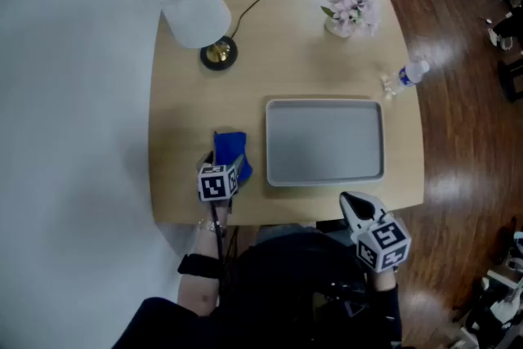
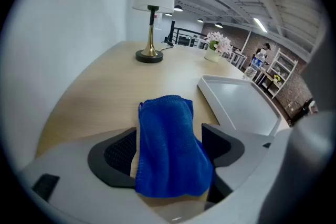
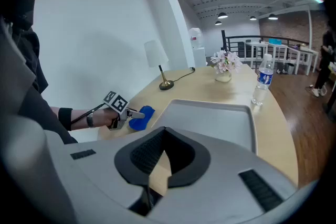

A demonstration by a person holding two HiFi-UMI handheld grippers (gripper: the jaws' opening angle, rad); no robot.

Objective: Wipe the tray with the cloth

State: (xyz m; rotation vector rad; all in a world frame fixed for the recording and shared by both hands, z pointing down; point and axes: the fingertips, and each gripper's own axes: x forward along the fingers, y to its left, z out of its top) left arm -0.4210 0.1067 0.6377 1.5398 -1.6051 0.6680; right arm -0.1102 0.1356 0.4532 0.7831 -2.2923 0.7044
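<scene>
Both jaws of the left gripper (image 2: 169, 132) stand wide on either side of the blue cloth (image 2: 167, 165), which lies folded on the table (image 2: 105, 92) just beside the empty tray (image 2: 239, 99), not yet pinched. It looks like the pick-up step. Next, the jaws must close on the cloth and carry it over the rim. The right gripper (image 3: 163, 131) hangs shut and empty at the tray's near edge

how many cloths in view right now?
1. The blue cloth lies on the table, left of the tray, between the wide-apart jaws of the left gripper. No second cloth shows in any view; one hidden under this one cannot be ruled out.
</scene>
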